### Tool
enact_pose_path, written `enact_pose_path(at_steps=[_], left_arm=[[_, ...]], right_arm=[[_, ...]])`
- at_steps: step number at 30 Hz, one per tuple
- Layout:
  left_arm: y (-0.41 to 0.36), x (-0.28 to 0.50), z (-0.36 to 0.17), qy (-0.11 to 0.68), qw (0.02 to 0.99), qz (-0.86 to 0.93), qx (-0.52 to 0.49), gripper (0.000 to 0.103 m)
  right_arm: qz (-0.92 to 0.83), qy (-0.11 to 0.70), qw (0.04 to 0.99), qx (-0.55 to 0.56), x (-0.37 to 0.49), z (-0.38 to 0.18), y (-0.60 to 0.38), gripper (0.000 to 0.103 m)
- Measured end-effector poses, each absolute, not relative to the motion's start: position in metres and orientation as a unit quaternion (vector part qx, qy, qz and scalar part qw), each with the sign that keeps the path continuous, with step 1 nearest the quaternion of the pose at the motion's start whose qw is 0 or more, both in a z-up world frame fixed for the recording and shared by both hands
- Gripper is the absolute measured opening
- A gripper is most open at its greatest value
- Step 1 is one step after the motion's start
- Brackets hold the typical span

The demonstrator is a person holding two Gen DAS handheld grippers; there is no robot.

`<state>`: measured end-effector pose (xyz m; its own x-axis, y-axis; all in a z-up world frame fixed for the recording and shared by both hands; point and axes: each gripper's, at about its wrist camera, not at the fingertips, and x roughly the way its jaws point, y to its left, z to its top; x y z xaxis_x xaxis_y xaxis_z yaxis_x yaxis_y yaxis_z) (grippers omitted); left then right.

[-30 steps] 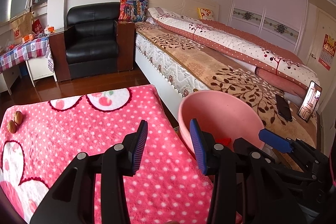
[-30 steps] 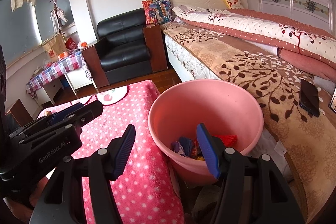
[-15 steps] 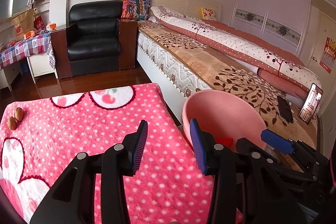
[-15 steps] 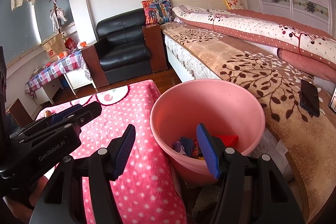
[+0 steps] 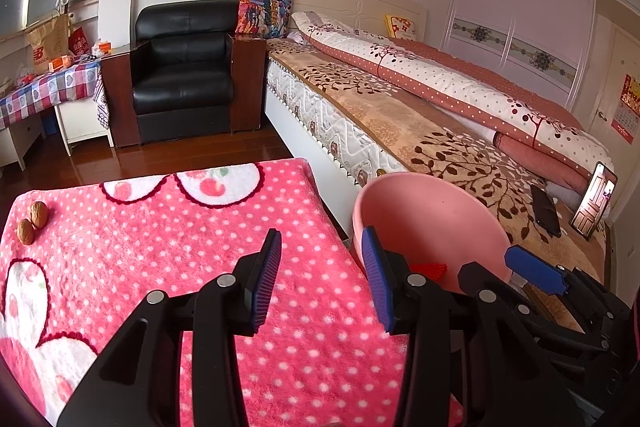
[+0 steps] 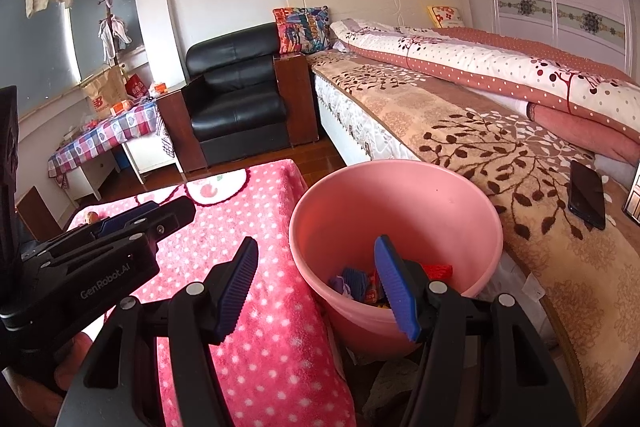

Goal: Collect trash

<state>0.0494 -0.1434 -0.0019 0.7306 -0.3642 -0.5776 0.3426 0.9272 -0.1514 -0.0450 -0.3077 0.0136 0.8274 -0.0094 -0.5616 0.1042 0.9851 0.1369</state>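
- Progress: pink bucket already holds several pieces of trash, among them a blue-purple crumpled piece, a printed wrapper and a red piece. Judged from this, most of the collecting is done.
- Remaining items: two walnuts lie on the pink polka-dot blanket, at its far left corner in the left wrist view. Whether they count as trash cannot be told. No other loose item shows on the blanket.
- Bucket location: on the floor, between the blanket-covered table and the bed, its rim just beside the table edge.
- Bucket orientation: upright, mouth facing up, long axis vertical. The rim is round, so no side is a preferred approach.
- Walnut orientation: the pair lies touching or nearly so. The line joining them runs diagonally, from near left to far right. Each nut is roughly oval; its own axis is too small to read.
- Left gripper: jaws wide apart, nothing between the pads, hovering above the blanket near its right edge.
- Right gripper: jaws wide apart and empty, one finger above the blanket and the other above the bucket mouth.
- Next step, as a judgement: if the walnuts are to be collected, the left gripper is the nearer tool; the jaws should close across the narrow side of one nut.
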Motion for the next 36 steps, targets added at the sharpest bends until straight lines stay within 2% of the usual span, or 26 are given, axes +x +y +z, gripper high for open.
enact_pose_path(at_steps=[36], left_arm=[[-0.1431,0.0468,0.0009,0.309,0.932,-0.190,-0.014,0.042]], right_arm=[[-0.028,0.279,0.955,0.095,-0.0532,0.0168,-0.3027,0.060]])
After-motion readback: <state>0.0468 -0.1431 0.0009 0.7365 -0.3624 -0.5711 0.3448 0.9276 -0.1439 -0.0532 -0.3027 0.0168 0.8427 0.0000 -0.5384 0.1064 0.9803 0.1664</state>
